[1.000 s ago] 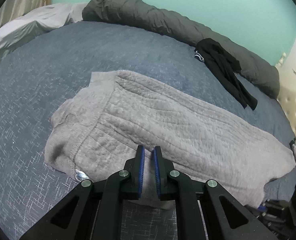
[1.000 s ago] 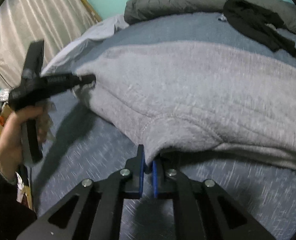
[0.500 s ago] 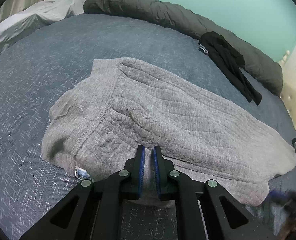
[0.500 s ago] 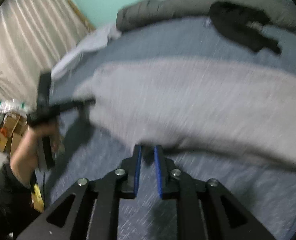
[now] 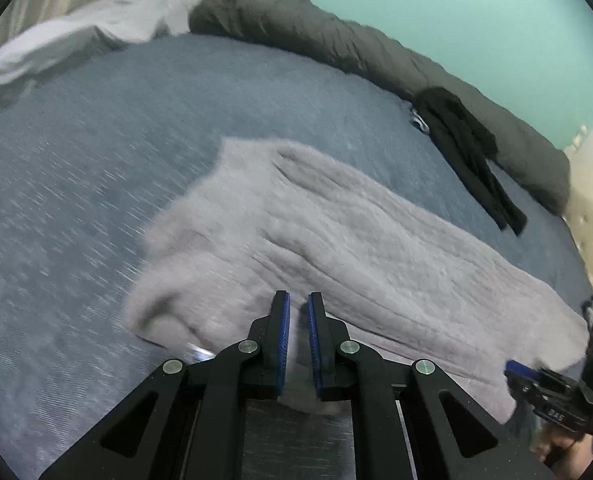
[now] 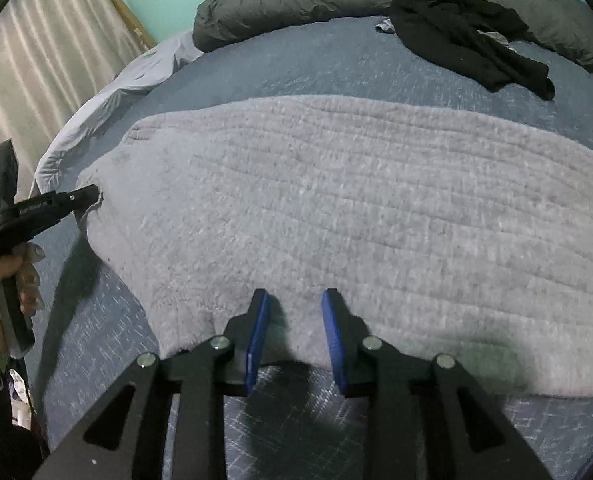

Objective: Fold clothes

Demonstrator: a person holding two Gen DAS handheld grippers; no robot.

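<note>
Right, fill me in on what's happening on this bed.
A person is folding clothes with a handheld gripper in each hand. A grey knit garment lies spread flat on the blue bedspread. The left gripper appears to be pinching one edge of it, jaws nearly shut. The right gripper is open, poised over the near edge and gripping nothing. A black garment waits near the rolled dark duvet.

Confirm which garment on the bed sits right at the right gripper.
The grey sweatpants, spread flat with their near edge between the open right gripper fingers. The black garment lies crumpled far off, by the dark duvet.
</note>
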